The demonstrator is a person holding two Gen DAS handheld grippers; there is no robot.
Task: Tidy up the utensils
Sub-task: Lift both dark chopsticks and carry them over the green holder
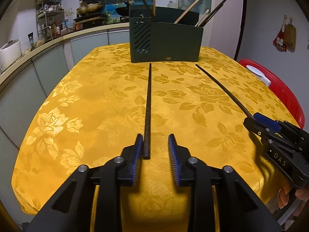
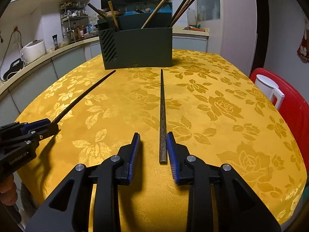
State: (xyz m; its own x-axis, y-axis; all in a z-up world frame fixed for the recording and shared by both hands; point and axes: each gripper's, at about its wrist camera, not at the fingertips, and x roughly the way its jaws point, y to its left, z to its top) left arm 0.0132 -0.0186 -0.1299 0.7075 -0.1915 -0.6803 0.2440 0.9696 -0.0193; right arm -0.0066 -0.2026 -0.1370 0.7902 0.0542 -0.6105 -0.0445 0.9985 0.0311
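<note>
Your left gripper (image 1: 155, 144) sits low over the table (image 1: 87, 100), its fingers (image 1: 138, 154) parted. The left chopstick (image 1: 148, 108) lies flat on the yellow cloth between them, its thick butt end close against the inner face of the left-hand pad, with a clear gap to the other pad. Neither pad presses on it. It runs straight away from you, its thin tip ending just short of the holder (image 1: 166, 42).

Your right gripper (image 2: 153, 143) mirrors this. Its fingers (image 2: 171, 154) are parted too, and the right chopstick (image 2: 162, 114) lies between them, its butt end right beside the right-hand pad, with a wide gap on the other side. I cannot tell whether it just touches that pad, but it is not clamped. Its tip points to the holder (image 2: 139, 46) and stops a little before its base.

From the left camera you see the right gripper (image 1: 251, 118) at the near end of its chopstick (image 1: 222, 89); from the right camera the left gripper (image 2: 52, 124) sits likewise at the end of its own (image 2: 83, 94). The two chopsticks lie well apart, fanning slightly outward toward you.

The dark green holder stands upright at the far edge of the table, already holding several chopsticks (image 2: 183, 7) and wooden utensils (image 2: 156, 9) that lean out of its compartments.
</note>
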